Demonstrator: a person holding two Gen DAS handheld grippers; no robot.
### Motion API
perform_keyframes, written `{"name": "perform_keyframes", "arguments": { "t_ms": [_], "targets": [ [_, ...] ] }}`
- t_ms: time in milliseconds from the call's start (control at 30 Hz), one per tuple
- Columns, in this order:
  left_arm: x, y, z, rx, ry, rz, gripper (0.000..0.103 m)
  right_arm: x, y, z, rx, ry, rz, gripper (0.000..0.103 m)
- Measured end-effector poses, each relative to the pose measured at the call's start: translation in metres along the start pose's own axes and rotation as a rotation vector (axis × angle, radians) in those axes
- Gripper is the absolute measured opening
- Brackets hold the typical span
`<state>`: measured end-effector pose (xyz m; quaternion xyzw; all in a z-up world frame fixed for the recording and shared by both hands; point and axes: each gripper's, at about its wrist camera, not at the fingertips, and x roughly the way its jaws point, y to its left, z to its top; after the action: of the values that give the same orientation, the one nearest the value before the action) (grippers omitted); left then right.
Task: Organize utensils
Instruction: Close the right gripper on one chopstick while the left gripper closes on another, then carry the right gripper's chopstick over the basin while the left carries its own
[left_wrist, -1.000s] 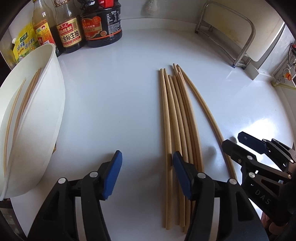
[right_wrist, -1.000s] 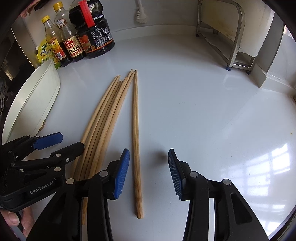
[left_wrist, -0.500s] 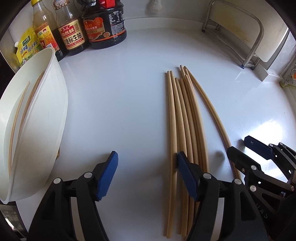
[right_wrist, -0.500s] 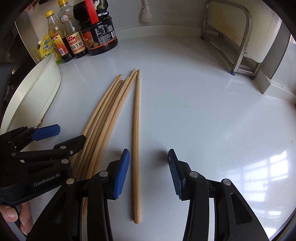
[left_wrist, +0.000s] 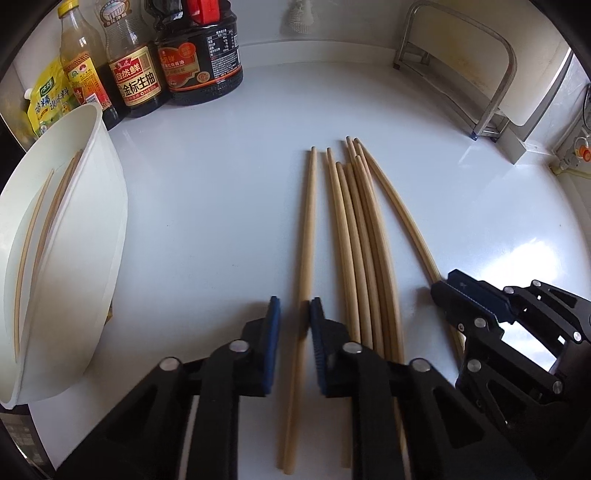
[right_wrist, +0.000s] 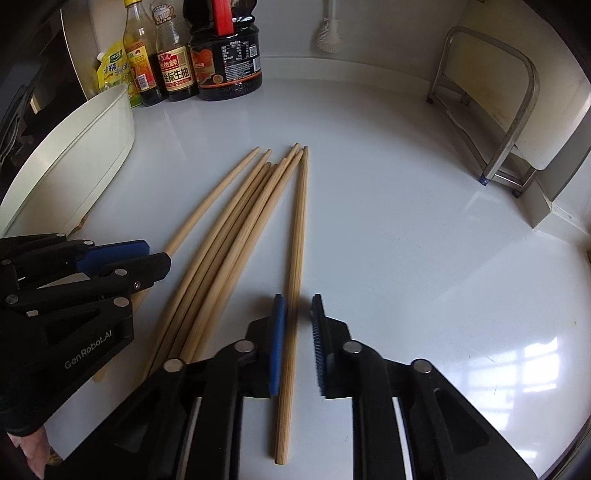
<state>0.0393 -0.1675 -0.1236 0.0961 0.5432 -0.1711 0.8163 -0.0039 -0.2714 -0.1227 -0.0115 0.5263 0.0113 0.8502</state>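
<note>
- White kitchen counter (left_wrist: 207, 229), glossy, window light glaring off its right side; wall behind.
- Back-left corner: sauce bottles (left_wrist: 136, 74), a dark jug (left_wrist: 201, 55) w/ red cap and a yellow pouch (left_wrist: 48, 99), all packed close together.
- Back right: a metal rack (left_wrist: 495, 85) stands against the wall.
- Left edge: white tub (left_wrist: 110, 206), tilted in this view, w/ a few chopsticks (left_wrist: 33, 236) lying inside.
- Mid-counter: loose bunch of wooden chopsticks (left_wrist: 354, 236) lies flat, roughly parallel, tips pointing toward the wall, sides touching in places.
- Left gripper (left_wrist: 293, 314), pointing steeply down: its jaws have just been closing and now sit clamped on the leftmost chopstick (left_wrist: 308, 236). That stick lies slightly apart from the bunch, its near end running on past the blue pads (left_wrist: 271, 332) toward the camera.
- Right gripper (right_wrist: 295, 306), also angled steeply down: its jaws have just been closing too, w/ the rightmost chopstick (right_wrist: 299, 221) between the pads. From the left wrist cam its fingers look pressed together on that stick.
- Both gripped sticks appear to lie on the counter; can't tell if either is lifted at all.
- The 2 grippers sit side by side, near but not touching, w/ the bunch between them.
</note>
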Motion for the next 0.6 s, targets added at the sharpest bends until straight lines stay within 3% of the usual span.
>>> {"name": "perform_keyframes", "arguments": {
  "t_ms": [233, 433, 600],
  "targets": [
    [-0.001, 0.007, -0.001, -0.035, 0.052, -0.113, 0.007, -0.003, -0.014, -0.005, 0.128, 0.005, 0.058, 0.006],
    [-0.017, 0.017, -0.001, -0.048, 0.040, -0.120, 0.007, -0.016, -0.022, -0.009, 0.225, 0.010, 0.110, 0.006],
    [-0.048, 0.030, 0.008, -0.049, -0.015, -0.132, 0.007, -0.039, -0.016, 0.000, 0.242, -0.016, 0.117, 0.006]
  ]
}}
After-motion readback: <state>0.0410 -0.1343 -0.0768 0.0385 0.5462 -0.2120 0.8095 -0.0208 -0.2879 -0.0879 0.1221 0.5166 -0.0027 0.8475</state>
